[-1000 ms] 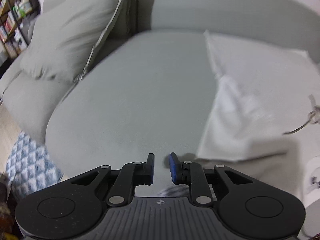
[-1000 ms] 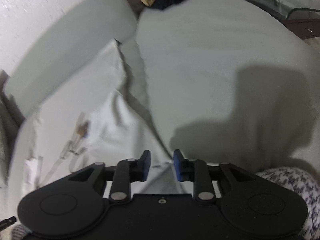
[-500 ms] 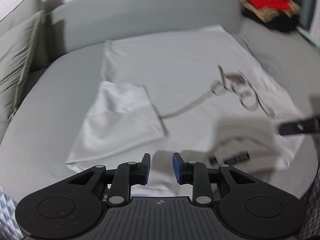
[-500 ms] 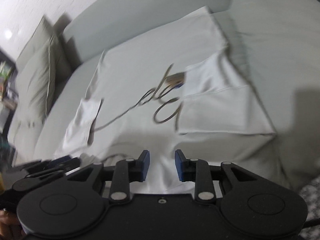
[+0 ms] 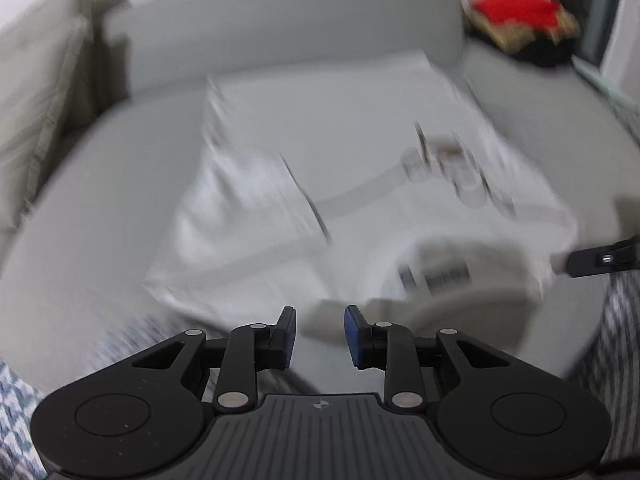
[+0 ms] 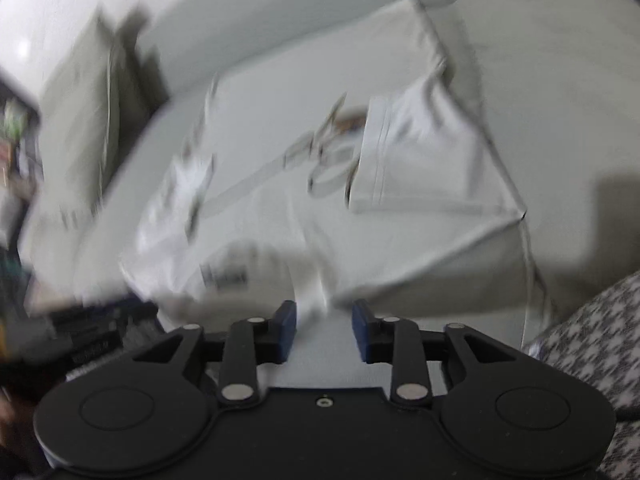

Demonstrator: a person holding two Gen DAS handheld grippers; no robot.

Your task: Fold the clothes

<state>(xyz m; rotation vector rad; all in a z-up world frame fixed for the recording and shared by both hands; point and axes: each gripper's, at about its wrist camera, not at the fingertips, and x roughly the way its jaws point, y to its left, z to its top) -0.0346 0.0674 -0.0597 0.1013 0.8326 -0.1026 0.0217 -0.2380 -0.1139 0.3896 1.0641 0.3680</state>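
Observation:
A white T-shirt (image 5: 352, 168) lies flat on the grey sofa seat (image 5: 100, 184), both sleeves folded inward, a grey print across its chest and a label at the collar near me. It also shows in the right wrist view (image 6: 304, 208). My left gripper (image 5: 320, 334) is open and empty, just short of the shirt's near edge. My right gripper (image 6: 324, 330) is open and empty at the collar edge; a fold of white cloth lies between its fingers. Both views are blurred.
A beige cushion (image 5: 36, 112) leans at the sofa's left end. A pile of red and dark clothes (image 5: 520, 20) sits at the back right. A houndstooth-patterned fabric (image 6: 592, 344) is at the lower right. The right gripper's tip (image 5: 600, 258) shows at the left view's right edge.
Both cameras have swung from the bare sofa to face the shirt, and have moved closer to its near edge. Both grippers stay open.

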